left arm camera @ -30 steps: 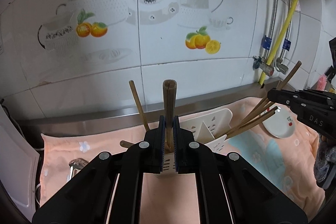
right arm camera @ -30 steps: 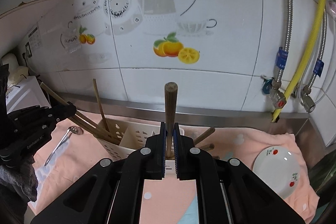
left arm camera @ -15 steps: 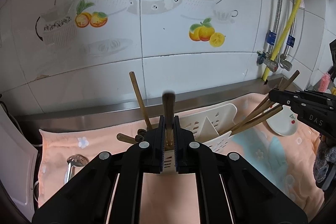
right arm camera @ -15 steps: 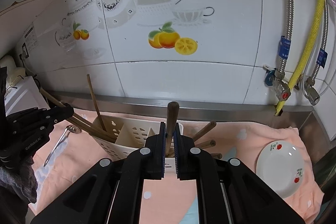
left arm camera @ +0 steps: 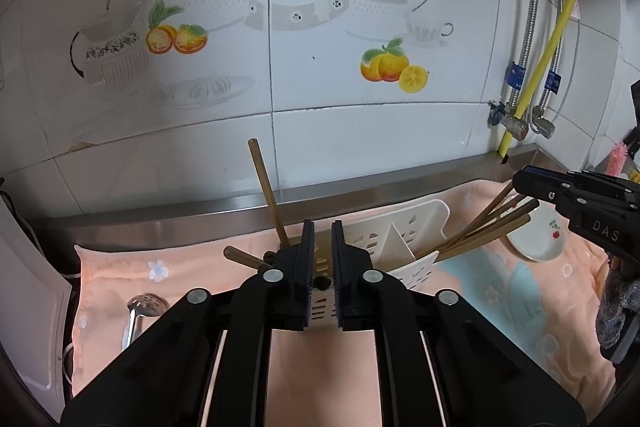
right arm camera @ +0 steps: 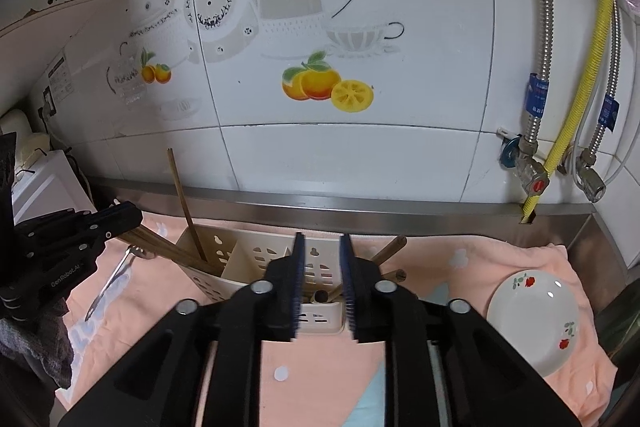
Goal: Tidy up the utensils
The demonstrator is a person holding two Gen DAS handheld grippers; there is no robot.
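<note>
Nearest each wrist camera, the black two-finger left gripper [left arm camera: 321,269] and the black two-finger right gripper [right arm camera: 322,281] are seen with their jaws just parted, no pad pressing on anything. A second ago a brown wooden utensil handle was clamped upright in each; both have now been let go, and only a dark rounded handle end [left arm camera: 321,281] is seen low between the left jaws, another [right arm camera: 320,295] between the right. They appear to have dropped into the cream perforated plastic utensil caddy [right arm camera: 256,259], which is set just beyond the fingertips on the peach flowered towel [right arm camera: 460,259].

More wooden chopsticks [left arm camera: 486,231] are seen leaning out of the caddy's compartment on the right gripper's side, and one wooden stick [left arm camera: 267,195] stands tilted at the other end. A perforated metal ladle [left arm camera: 138,313] is left lying on the towel beside the caddy, and a small white plate with red cherries [right arm camera: 534,319] rests well apart. Behind, a steel ledge [right arm camera: 360,205] and a white tiled wall with orange decals [right arm camera: 320,87] are seen.

With this pair judged delivered, the ladle looks to be the main piece still to be stowed.
</note>
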